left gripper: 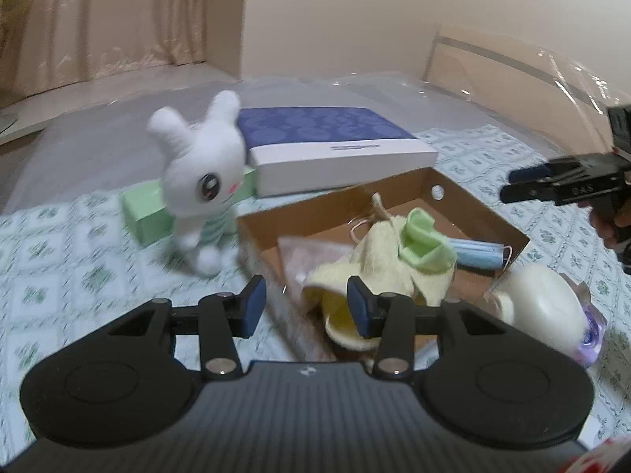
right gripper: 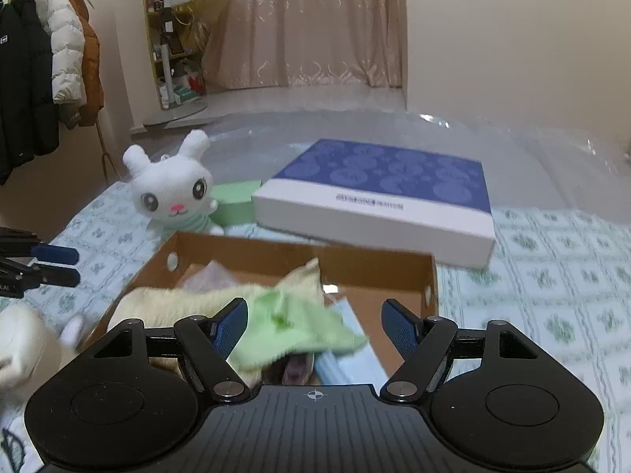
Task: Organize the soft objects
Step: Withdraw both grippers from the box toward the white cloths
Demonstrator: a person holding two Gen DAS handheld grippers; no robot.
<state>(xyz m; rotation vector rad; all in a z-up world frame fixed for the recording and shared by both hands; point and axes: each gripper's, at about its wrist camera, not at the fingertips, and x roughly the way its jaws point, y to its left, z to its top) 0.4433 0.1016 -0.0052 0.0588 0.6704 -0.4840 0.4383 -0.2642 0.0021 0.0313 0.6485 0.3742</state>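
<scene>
On a bed covered with a white sheet printed in green squares [right gripper: 552,268], the scene reads from left to right. Farthest left, a white plush rabbit with upright ears and a striped green shirt [left gripper: 199,181] stands upright on the sheet, just in front of a pale green rectangular block [left gripper: 144,211]. Behind it lies a flat white box with a dark blue patterned lid [left gripper: 327,146].

The left gripper [left gripper: 301,303] hovers with its jaws partly spread and nothing pinched between them, near the left wall of an open brown cardboard box [left gripper: 473,205]. Inside the box lie a pale yellow fuzzy cloth [left gripper: 378,252], a folded light green cloth [left gripper: 424,246] on top of it, and a light blue face mask [left gripper: 479,254] against the right wall (a pinkish item under the cloths is too blurred to identify).

The right gripper [right gripper: 315,329] hangs over the box with its jaws spread wide; the green cloth lies loose below them, not pressed by either pad. Farthest right, beside the box, rests a cream rounded soft object [left gripper: 540,299].
</scene>
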